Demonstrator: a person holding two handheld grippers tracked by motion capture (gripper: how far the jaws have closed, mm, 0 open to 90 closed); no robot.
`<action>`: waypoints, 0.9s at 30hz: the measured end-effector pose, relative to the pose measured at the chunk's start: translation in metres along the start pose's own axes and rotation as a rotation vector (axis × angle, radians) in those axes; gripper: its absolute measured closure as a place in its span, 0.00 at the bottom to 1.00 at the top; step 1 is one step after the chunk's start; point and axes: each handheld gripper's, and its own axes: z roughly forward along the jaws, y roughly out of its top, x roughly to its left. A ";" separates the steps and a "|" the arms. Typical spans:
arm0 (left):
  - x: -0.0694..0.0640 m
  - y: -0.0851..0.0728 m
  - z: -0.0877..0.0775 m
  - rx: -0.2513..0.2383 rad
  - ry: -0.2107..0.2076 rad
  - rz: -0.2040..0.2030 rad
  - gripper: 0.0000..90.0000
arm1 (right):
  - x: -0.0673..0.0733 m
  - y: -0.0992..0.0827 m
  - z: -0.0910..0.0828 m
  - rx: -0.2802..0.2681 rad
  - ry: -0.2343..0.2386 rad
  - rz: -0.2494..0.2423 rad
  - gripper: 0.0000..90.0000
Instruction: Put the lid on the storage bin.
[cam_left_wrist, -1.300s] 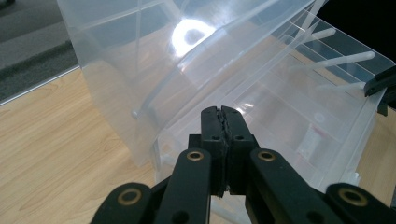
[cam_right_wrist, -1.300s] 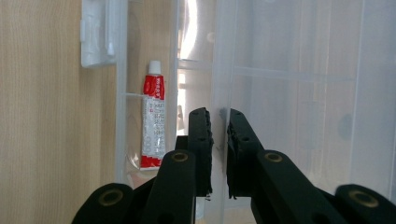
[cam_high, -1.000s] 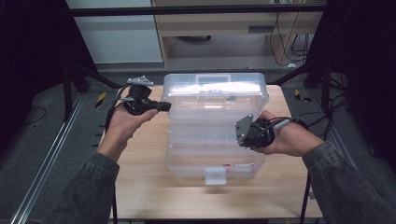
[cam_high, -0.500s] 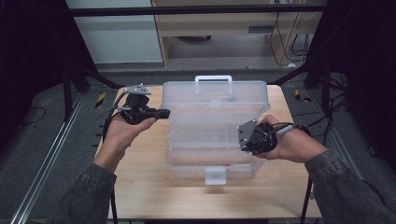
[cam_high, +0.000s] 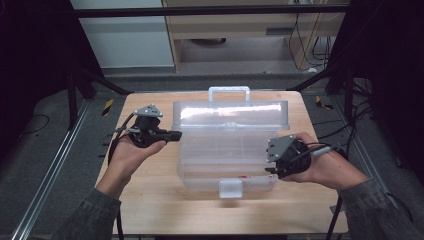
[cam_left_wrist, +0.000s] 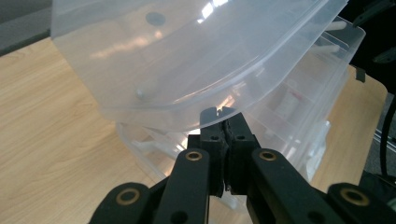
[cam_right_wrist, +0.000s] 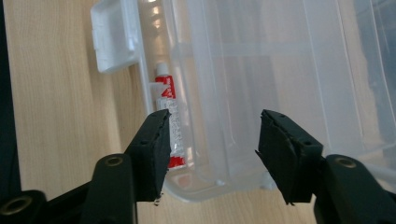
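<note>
The clear plastic box sits mid-table. Its lid now stands raised toward the far side; a second ago it lay lower, so opening is likely under way. A red-and-white tube lies inside near the latch. Left gripper: jaws closed, under the lid's left edge. Right gripper: jaws wide, at the box's right end.

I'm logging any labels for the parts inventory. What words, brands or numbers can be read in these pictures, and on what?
No text can be read.
Red and white tube in the clear plastic box: it carries print, too blurred to read.
Box lid, held up with the left gripper at its edge: no label.
Wooden table: no markings.
</note>
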 end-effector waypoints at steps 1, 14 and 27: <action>-0.002 -0.002 0.000 0.003 0.000 0.006 0.97 | 0.004 -0.004 -0.003 0.004 -0.006 0.006 0.44; -0.012 -0.020 0.000 -0.006 0.002 0.020 0.99 | 0.014 -0.028 -0.011 0.027 -0.036 0.093 0.29; -0.023 -0.034 -0.003 -0.009 -0.007 0.030 0.99 | 0.018 -0.047 -0.010 0.063 -0.041 0.135 0.28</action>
